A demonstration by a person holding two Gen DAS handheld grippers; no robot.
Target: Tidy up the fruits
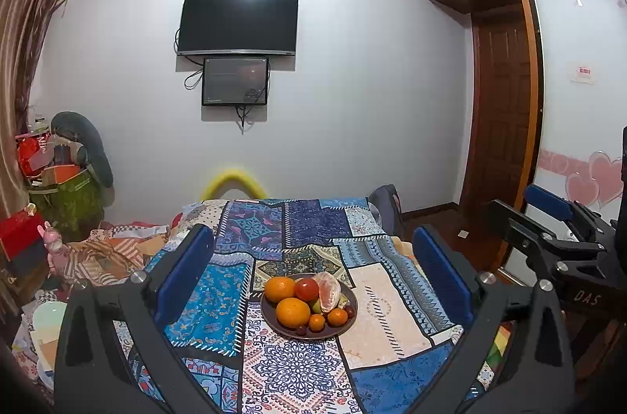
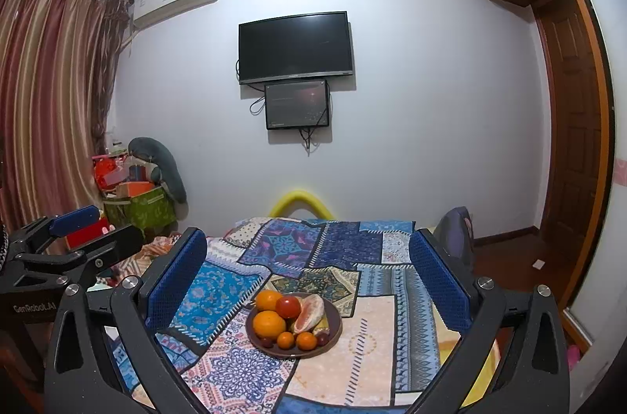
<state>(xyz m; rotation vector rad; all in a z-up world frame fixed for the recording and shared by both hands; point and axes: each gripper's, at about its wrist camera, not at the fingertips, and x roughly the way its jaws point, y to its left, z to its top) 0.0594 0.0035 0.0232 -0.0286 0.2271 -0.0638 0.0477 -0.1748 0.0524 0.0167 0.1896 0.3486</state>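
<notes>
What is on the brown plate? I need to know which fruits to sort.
The brown plate holds two large oranges, a red tomato, a peeled pomelo piece, two small oranges and dark grapes. Fruit beneath the pile is mostly covered.

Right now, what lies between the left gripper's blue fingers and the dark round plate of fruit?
Only bare patchwork cloth; the left gripper hangs open short of the dark round plate, as the left wrist view shows.

One plate (image 1: 270, 316), two large oranges (image 1: 292, 312)
</notes>
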